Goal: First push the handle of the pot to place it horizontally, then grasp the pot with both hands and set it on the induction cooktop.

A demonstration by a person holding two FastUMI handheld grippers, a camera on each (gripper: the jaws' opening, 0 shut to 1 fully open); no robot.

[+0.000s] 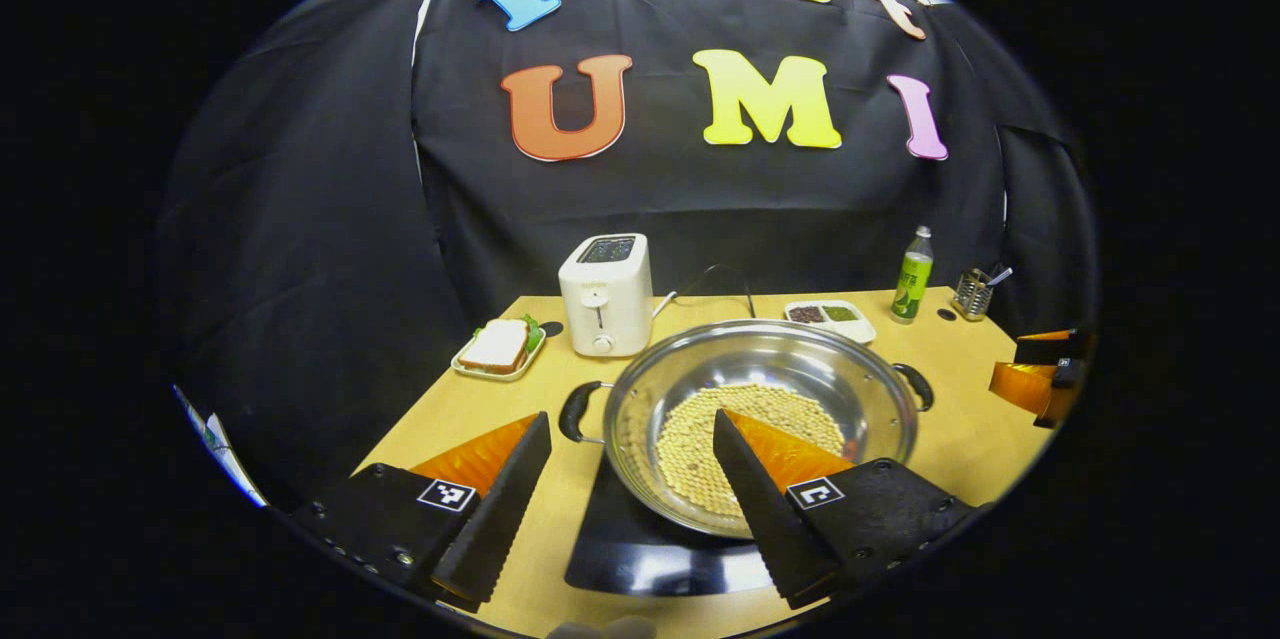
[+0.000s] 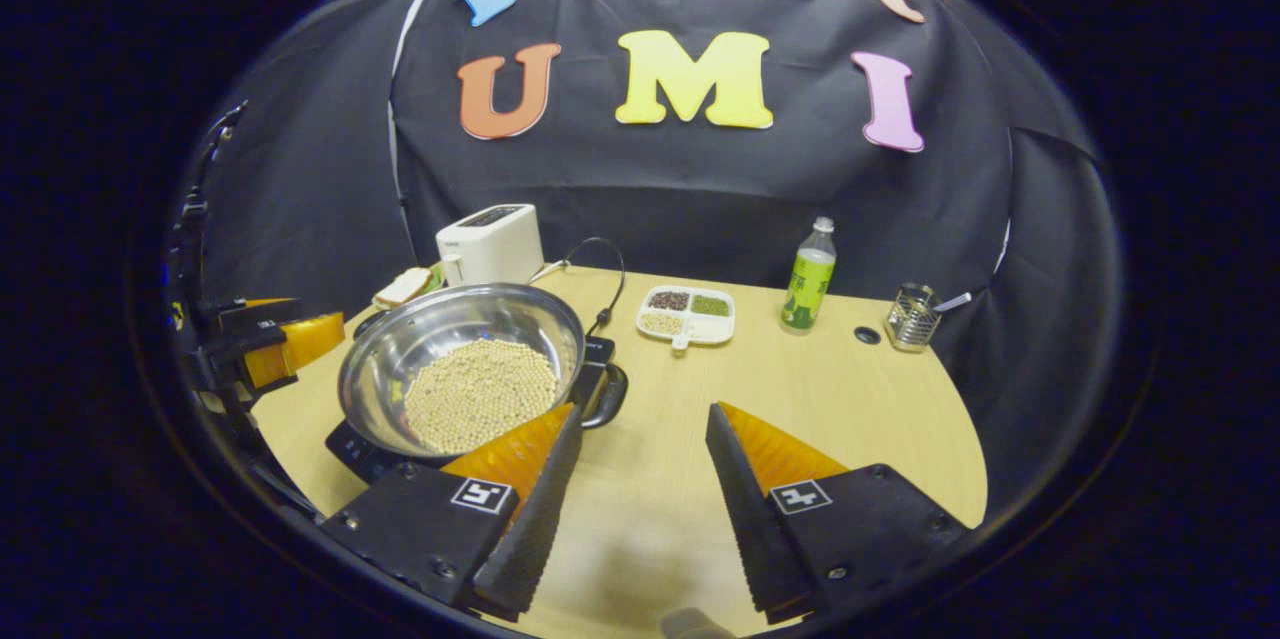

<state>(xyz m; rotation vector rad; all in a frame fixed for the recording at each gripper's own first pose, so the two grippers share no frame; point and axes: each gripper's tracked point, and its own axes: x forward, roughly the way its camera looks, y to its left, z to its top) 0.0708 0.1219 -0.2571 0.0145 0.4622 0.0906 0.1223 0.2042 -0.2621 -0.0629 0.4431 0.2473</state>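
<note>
Pot point(image 2: 462, 359) sits on the cooktop point(image 2: 372, 454) w/ beans point(image 2: 480, 394) in it, 1 handle point(image 2: 610, 394) to its right. Per right gripper view: toaster point(image 2: 490, 244) behind pot, sandwich plate point(image 2: 402, 289) behind-left of pot, divided tray point(image 2: 688, 313) right of pot, bottle point(image 2: 808, 275) farther right, utensil holder point(image 2: 912, 319) farthest right, all on the surface point(image 2: 850, 419). Left gripper point(image 2: 270, 339) just left of pot; right gripper point(image 2: 640, 439) before pot, to its right.

wooden table point(image 2: 800, 399), cooktop point(image 1: 640, 549), toaster point(image 1: 606, 294), bottle point(image 2: 808, 287)

The silver pot point(image 1: 765, 389) holds beige beans point(image 1: 700, 439) on a black cooktop point(image 1: 640, 549); the far toaster point(image 1: 606, 294) is white, the bottle point(image 1: 912, 275) green.
</note>
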